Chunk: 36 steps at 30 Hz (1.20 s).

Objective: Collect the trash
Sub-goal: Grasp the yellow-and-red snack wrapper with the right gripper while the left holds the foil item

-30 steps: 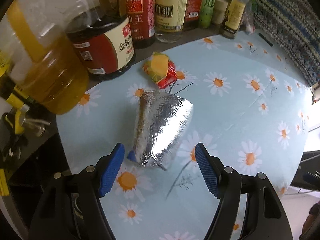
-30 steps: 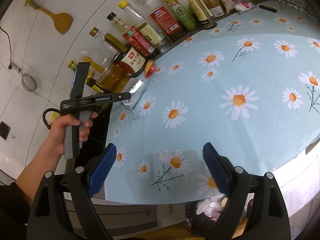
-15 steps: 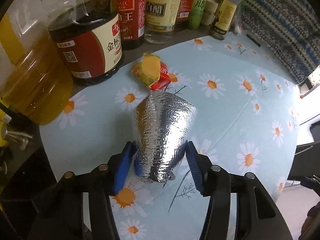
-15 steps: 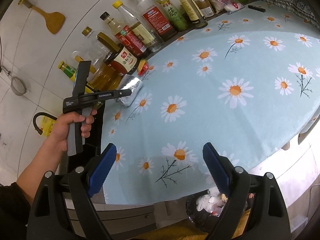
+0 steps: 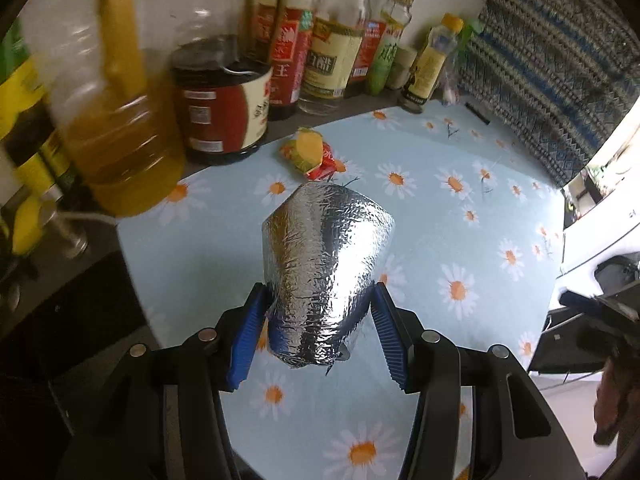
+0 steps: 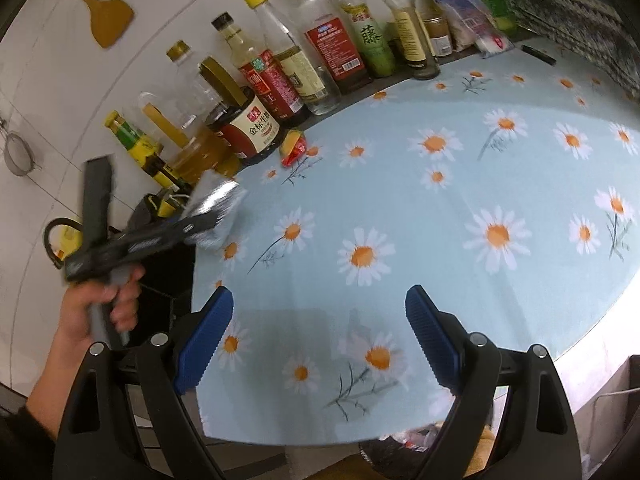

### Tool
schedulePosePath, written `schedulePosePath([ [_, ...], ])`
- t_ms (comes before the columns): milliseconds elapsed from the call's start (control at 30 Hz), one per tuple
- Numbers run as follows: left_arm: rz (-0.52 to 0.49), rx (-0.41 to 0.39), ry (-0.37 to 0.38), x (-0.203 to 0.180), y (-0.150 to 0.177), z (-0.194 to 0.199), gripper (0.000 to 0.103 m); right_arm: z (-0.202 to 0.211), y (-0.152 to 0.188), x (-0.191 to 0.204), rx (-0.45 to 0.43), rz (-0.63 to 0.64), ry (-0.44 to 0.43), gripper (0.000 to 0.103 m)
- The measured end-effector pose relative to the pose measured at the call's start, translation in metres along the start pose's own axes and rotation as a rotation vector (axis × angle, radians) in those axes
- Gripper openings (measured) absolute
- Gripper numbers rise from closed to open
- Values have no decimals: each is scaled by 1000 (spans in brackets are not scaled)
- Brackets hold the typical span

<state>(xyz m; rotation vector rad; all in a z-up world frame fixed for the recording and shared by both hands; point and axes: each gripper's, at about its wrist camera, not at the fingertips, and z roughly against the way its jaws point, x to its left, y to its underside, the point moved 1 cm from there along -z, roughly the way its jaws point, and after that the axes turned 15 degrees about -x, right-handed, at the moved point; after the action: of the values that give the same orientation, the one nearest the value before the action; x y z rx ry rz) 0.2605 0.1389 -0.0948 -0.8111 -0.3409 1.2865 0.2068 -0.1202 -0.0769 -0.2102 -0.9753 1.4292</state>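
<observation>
Foil packet [image 5: 324, 272] held near the table's [image 5: 460, 208] left edge, clamped at its narrow end by left gripper [image 5: 318, 334]. Judged light, crushable, slippery. Right gripper [image 6: 316, 340] wide apart, holding nothing.

Oil jug [image 5: 116, 120] motion-blurred, top seemingly cut off
</observation>
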Motion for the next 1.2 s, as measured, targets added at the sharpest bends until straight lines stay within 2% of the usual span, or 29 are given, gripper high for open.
schedulePosePath([
  [200, 62, -28, -33, 2, 20, 29, 51, -37, -32, 18, 22, 124, -25, 87],
  [433, 169, -68, -114, -5, 51, 65, 51, -117, -70, 36, 61, 294, -91, 87],
  [633, 272, -65, -195, -16, 72, 79, 51, -185, -85, 41, 118, 368, -146, 87],
  [867, 351, -84, -262, -37, 87, 94, 51, -233, -98, 46, 127, 426, -169, 87],
  [1133, 437, -151, -348, -82, 93, 120, 51, -273, -112, 57, 124, 557, -137, 87],
  [1200, 453, -161, -379, -91, 95, 126, 51, -283, -115, 57, 136, 574, -127, 81],
])
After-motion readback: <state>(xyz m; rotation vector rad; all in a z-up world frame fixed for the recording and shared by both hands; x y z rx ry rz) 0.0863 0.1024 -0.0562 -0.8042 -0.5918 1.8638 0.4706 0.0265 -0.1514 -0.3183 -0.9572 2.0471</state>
